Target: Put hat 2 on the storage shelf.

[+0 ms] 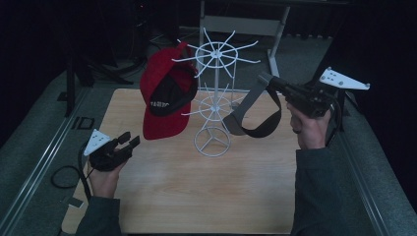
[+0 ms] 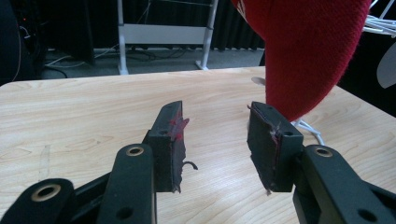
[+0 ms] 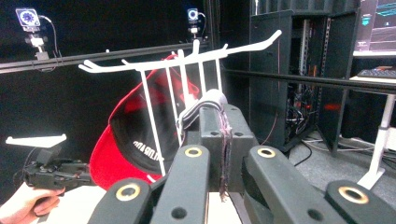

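A white wire hat rack (image 1: 212,141) stands at the middle of the wooden table (image 1: 196,191). A red cap (image 1: 160,93) with a black lining hangs from a hook on its left side. My right gripper (image 1: 269,81) is held high to the right of the rack, shut on the edge of a grey cap (image 1: 247,105) whose black brim droops toward the rack. In the right gripper view the jaws (image 3: 223,116) pinch grey fabric (image 3: 212,99) just before the rack's hooks (image 3: 187,60). My left gripper (image 1: 129,139) rests low at the table's left, open and empty (image 2: 215,112), below the red cap (image 2: 308,51).
A grey desk frame (image 1: 241,24) stands behind the table. Metal rails run along both sides of the table, and a black cable (image 1: 63,177) loops on the floor at the left. A dark equipment cabinet (image 3: 299,70) stands beyond the rack.
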Tool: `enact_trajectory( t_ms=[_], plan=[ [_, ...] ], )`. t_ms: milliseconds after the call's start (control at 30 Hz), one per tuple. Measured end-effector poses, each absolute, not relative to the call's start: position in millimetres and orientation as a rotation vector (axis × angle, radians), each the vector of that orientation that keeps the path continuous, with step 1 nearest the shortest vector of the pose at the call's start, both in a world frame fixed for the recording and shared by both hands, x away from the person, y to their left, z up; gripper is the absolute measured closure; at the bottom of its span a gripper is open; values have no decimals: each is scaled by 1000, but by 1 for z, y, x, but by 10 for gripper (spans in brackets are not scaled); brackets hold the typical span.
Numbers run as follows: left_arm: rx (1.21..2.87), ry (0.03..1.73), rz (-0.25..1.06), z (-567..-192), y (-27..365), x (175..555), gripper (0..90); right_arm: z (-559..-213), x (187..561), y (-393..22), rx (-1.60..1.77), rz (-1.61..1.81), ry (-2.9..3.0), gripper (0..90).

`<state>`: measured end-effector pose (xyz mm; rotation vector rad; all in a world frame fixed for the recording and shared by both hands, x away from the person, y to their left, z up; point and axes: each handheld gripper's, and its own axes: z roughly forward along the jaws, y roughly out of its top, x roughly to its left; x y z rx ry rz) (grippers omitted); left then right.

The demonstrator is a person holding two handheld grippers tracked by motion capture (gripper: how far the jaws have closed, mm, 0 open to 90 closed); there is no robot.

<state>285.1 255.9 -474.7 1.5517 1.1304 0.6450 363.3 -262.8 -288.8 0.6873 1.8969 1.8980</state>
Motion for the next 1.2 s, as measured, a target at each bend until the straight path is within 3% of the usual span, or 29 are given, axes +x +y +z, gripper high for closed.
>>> enact_trajectory(
  t_ms=[1200],
  plan=[
    [1547, 1131, 647, -474, 257, 285, 565, -255, 358, -264, 620, 1924, 1830, 894]
  ],
)
